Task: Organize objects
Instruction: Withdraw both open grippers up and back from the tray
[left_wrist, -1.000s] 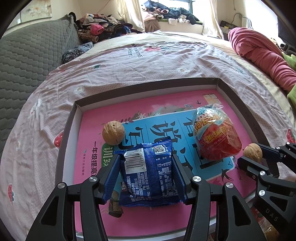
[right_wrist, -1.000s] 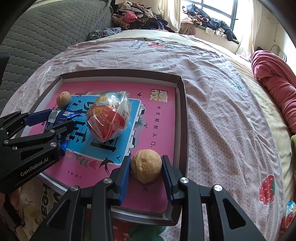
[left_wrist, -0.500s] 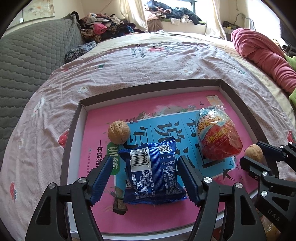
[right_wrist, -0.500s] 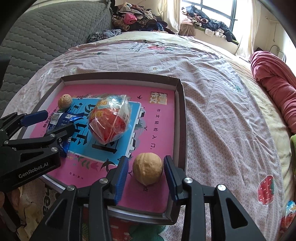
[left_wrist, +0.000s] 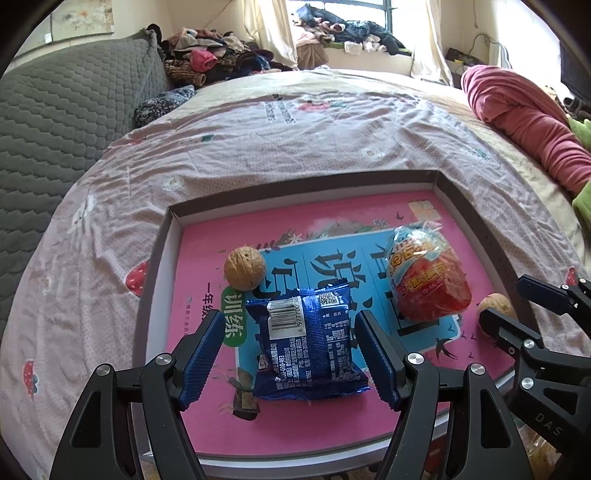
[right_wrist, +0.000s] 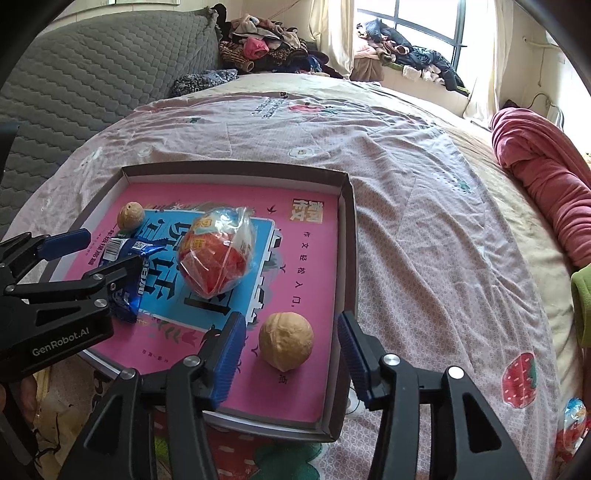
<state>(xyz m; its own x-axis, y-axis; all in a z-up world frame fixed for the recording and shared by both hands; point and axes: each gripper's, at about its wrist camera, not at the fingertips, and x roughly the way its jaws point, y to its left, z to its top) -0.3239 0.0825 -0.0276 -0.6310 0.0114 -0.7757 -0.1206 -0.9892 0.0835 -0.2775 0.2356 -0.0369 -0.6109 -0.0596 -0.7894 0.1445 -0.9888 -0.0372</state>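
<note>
Since a second ago both pairs of jaws have spread and let go: the left gripper (left_wrist: 288, 354) then pinched the blue foil snack packet (left_wrist: 308, 343), and the right gripper (right_wrist: 290, 358) clasped the round tan walnut (right_wrist: 286, 340); now each stands wide open, holding nothing, its pads clear of the item between them. Both items lie inside the shallow dark-rimmed cardboard tray (right_wrist: 347, 236) lined with a pink and blue printed sheet: the packet at the tray's near edge, the walnut in its near right corner, just beside the right wall. A second walnut (left_wrist: 245, 268) sits just behind the packet, and a red toy egg in clear wrap (left_wrist: 428, 280) rests mid-tray. To finish the release cleanly, I would draw each gripper straight back and up, keeping the jaws spread so no pad drags the foil or nudges the walnut rolling. The packet's long axis runs from the near edge toward the far wall, barcode end pointing away.
</note>
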